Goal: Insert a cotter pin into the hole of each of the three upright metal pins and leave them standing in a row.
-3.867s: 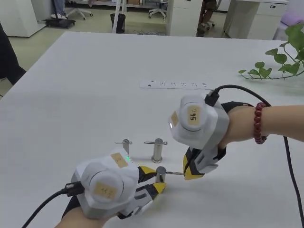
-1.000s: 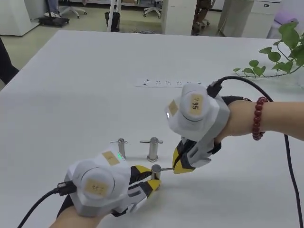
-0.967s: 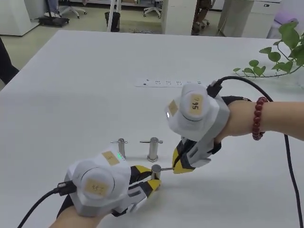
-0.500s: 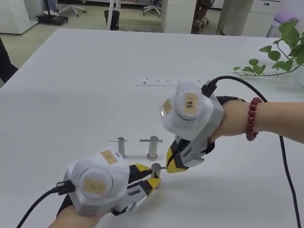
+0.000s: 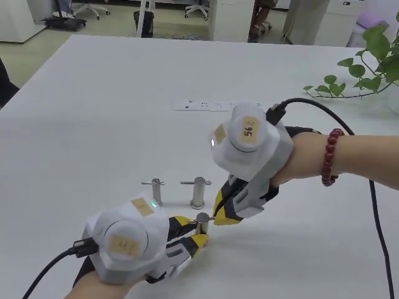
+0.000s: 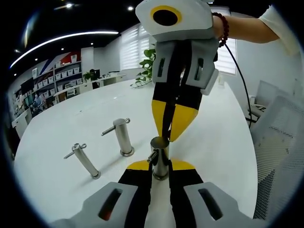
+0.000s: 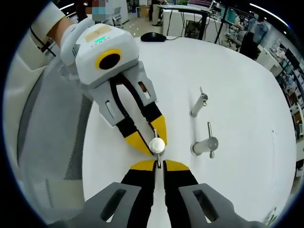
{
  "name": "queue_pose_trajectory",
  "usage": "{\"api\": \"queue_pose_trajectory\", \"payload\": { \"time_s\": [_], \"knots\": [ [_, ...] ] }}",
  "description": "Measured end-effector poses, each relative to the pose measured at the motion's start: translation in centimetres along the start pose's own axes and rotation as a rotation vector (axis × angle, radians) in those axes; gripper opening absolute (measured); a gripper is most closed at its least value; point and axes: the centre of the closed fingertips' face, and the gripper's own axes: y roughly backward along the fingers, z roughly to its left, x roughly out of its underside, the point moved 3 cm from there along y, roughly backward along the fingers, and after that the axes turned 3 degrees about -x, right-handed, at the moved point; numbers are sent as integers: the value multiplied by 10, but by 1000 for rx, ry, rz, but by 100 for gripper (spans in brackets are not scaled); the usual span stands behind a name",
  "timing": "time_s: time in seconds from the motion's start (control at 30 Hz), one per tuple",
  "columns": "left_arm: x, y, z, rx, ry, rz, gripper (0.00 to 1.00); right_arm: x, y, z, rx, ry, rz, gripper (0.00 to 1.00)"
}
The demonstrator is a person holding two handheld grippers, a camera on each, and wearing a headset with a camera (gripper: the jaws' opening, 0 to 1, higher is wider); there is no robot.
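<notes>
Left gripper (image 6: 160,167) jaws clamped on the base of the nearest short upright steel pin (image 6: 160,154). Right gripper (image 7: 159,166), jaws almost closed, pinches a thin wire cotter pin (image 5: 210,218) at that pin's head. Middle steel pin (image 5: 197,193) and far steel pin (image 5: 156,190) stand just behind, each with a cotter pin through it. Flat white power strip (image 5: 206,104) well beyond.

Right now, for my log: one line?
left gripper: shut on metal pin | right gripper: shut on cotter pin | middle pin, end pin: cottered

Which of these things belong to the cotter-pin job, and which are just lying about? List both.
Job: left gripper, right gripper, cotter pin, gripped metal pin, middle metal pin, far metal pin.
Lying about: power strip, plant.
</notes>
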Motion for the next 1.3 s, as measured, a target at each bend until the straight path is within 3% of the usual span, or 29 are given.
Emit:
{"api": "queue_pose_trajectory", "payload": {
  "time_s": [0.27,0.57,1.3],
  "knots": [
    [4,0,0,-1,-6,11,11,2,3,3,-3,-4,2,9],
    [4,0,0,5,-9,9,11,0,1,4,-1,42,20,5],
    [5,-1,-1,10,39,9,12,-5,-3,6,2,-10,-16,5]
  ]
}}
